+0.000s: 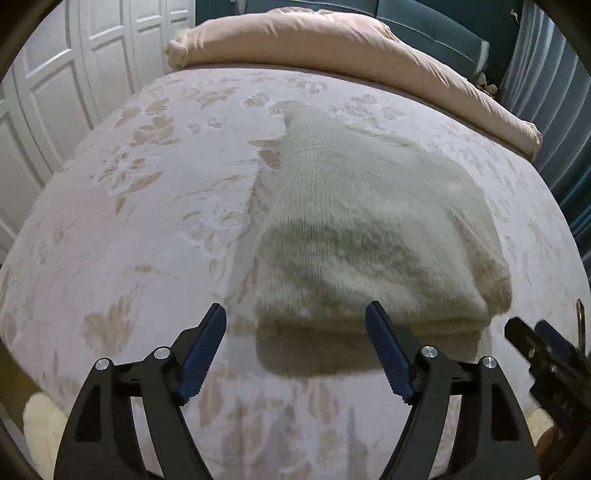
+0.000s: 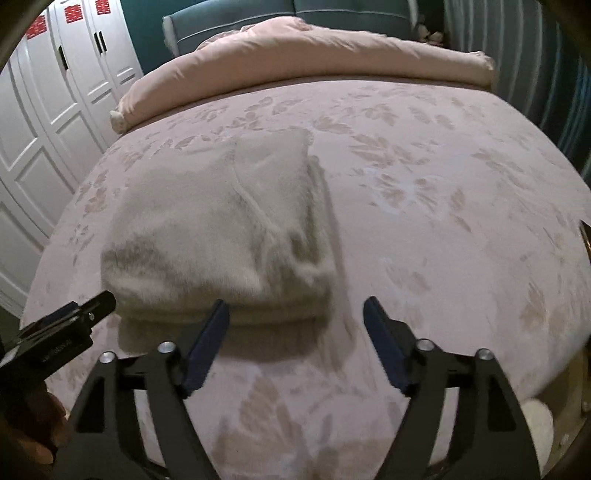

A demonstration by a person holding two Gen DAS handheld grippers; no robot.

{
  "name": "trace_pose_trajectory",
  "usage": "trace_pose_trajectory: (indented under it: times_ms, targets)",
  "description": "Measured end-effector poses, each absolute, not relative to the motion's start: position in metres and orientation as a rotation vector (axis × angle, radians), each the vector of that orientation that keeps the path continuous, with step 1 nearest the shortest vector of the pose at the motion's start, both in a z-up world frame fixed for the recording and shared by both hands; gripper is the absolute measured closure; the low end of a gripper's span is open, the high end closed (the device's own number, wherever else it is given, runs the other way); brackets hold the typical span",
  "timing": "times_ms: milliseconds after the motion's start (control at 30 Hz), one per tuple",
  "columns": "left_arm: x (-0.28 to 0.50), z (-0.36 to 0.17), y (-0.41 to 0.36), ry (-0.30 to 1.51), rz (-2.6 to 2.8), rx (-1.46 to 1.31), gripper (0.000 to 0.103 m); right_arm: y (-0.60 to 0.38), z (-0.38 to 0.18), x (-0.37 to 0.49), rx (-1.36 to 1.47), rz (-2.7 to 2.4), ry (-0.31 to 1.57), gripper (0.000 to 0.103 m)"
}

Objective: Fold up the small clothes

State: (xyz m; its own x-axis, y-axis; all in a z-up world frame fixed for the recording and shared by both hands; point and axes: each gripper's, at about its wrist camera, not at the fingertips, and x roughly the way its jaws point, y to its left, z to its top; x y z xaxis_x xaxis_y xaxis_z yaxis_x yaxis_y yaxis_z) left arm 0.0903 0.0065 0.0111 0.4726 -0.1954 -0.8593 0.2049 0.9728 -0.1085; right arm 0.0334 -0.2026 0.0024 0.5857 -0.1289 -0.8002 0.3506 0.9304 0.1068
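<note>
A cream knitted garment [image 1: 369, 229] lies folded in a thick stack on the bed's floral sheet [image 1: 147, 206]. It also shows in the right wrist view [image 2: 221, 229]. My left gripper [image 1: 295, 314] is open and empty, just short of the stack's near edge. My right gripper [image 2: 295, 310] is open and empty, at the stack's near right corner. The right gripper's tip shows at the right edge of the left wrist view [image 1: 517, 330]. The left gripper's tip shows at the left of the right wrist view [image 2: 99, 301].
A rolled pink duvet [image 1: 332, 48] lies across the far end of the bed, also in the right wrist view [image 2: 314, 51]. White wardrobe doors [image 2: 48, 122] stand to the left. A teal headboard [image 1: 424, 26] is behind the duvet.
</note>
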Motion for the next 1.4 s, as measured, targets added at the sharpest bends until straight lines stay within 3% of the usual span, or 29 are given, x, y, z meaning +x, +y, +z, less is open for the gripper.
trace_pose_trajectory:
  times_ms: [433, 700, 800, 1400]
  targets:
    - [0.031, -0.044, 0.008, 1.115, -0.164, 0.123, 0.022, -0.181, -0.059, -0.011, 0.227, -0.343, 1.000, 0.019]
    - [0.018, -0.055, 0.011, 1.025, -0.151, 0.127, 0.010, -0.170, -0.075, -0.020, 0.169, -0.342, 0.947, 0.005]
    - [0.013, -0.057, 0.011, 0.984, -0.145, 0.132, 0.005, -0.167, -0.078, -0.023, 0.151, -0.345, 0.911, 0.005]
    - [-0.004, -0.063, 0.017, 0.852, -0.166, 0.091, 0.005, -0.165, -0.082, -0.031, 0.153, -0.351, 0.818, 0.005]
